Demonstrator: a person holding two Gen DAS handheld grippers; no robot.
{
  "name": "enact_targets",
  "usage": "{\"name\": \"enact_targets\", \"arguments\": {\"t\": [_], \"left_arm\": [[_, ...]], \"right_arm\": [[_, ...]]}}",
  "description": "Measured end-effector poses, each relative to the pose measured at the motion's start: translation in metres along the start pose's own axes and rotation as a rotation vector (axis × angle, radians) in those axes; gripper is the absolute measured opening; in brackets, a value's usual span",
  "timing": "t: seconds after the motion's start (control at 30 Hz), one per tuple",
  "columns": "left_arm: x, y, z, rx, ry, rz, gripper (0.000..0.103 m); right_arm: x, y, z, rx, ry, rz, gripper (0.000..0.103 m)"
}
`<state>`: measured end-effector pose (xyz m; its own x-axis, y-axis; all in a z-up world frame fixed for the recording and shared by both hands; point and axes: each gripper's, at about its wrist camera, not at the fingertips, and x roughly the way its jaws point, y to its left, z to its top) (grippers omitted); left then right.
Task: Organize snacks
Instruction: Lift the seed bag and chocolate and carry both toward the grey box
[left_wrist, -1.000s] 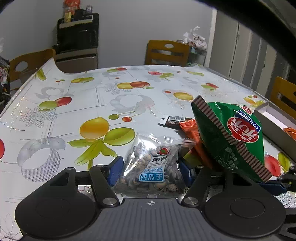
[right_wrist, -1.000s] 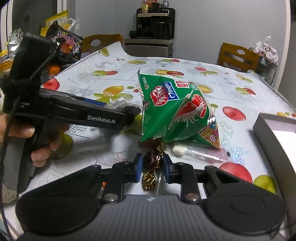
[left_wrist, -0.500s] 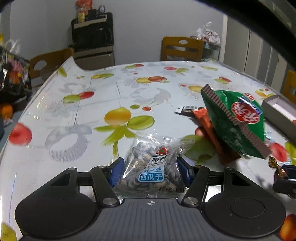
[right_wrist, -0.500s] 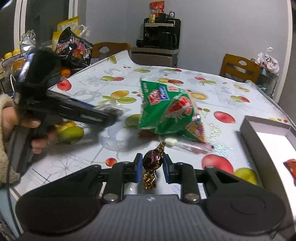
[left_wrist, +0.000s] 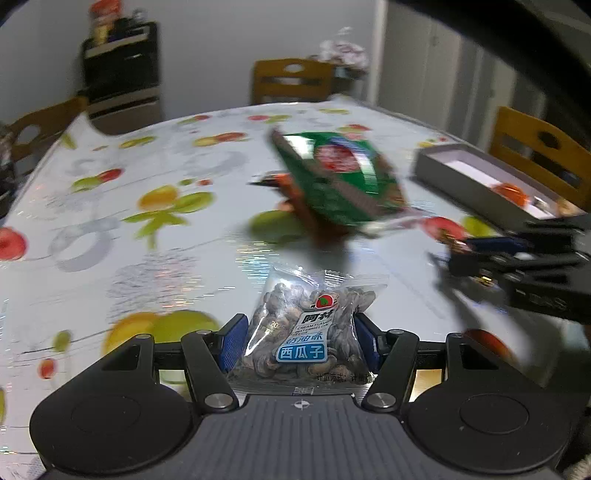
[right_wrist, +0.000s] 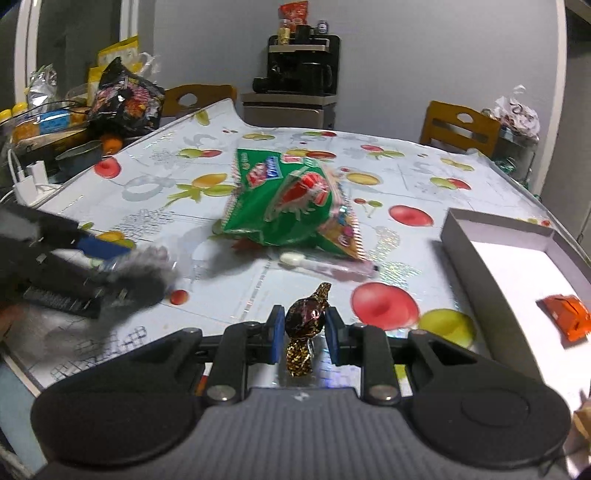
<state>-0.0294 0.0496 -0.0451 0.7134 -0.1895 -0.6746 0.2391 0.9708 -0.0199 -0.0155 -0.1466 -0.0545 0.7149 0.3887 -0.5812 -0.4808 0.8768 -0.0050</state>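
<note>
Snacks are in both my grips right now. My left hand-held gripper (left_wrist: 299, 338) is closed on a clear packet of watermelon seeds (left_wrist: 308, 332), blue pads pressing its two sides, held above the table (left_wrist: 110, 258). My right hand-held gripper (right_wrist: 302, 330) pinches a foil-wrapped chocolate candy (right_wrist: 306, 320) at its round middle, one twisted end up and the other hanging down.

From the right wrist view, the grey box (right_wrist: 480, 266) sits at about 3 o'clock, with one orange-wrapped snack (right_wrist: 565, 317) lying on its white floor. A green bag of prawn crackers (right_wrist: 291, 206) lies at 12 o'clock on the table, with a thin clear-wrapped stick (right_wrist: 325, 264) just in front of it.

I judge both pieces are headed for the box. What worries me:
- The seed packet is slick film held near its lower end; a quick swing could let it slide out.
- The candy is small and round, so a slight loosening would drop it onto the table short of the box.
- Both grippers aim at the same box, and the left one shows blurred at 9 o'clock, so they could collide at the rim.
- A low approach could catch the near wall and shove the box.
</note>
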Motion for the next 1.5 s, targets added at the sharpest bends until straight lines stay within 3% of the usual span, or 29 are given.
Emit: {"name": "enact_targets", "arguments": {"t": [0.47, 0.6, 0.73, 1.37, 1.5], "left_arm": [[0.022, -0.048, 0.007, 0.088, -0.010, -0.088, 0.066], [0.024, -0.054, 0.007, 0.106, -0.008, -0.106, 0.075], [0.027, -0.057, 0.008, 0.112, -0.012, -0.097, 0.077], [0.028, -0.062, 0.007, 0.112, -0.016, -0.081, 0.072], [0.028, -0.062, 0.008, 0.113, -0.015, -0.082, 0.069]], "right_arm": [[0.002, -0.020, -0.009, 0.051, 0.031, -0.036, 0.023], [0.002, -0.021, -0.012, 0.048, 0.026, -0.041, 0.031], [0.002, -0.019, -0.013, 0.047, 0.022, -0.037, 0.041], [0.002, -0.018, -0.016, 0.043, 0.000, -0.039, 0.041], [0.001, -0.018, -0.017, 0.040, -0.001, -0.041, 0.034]]}}
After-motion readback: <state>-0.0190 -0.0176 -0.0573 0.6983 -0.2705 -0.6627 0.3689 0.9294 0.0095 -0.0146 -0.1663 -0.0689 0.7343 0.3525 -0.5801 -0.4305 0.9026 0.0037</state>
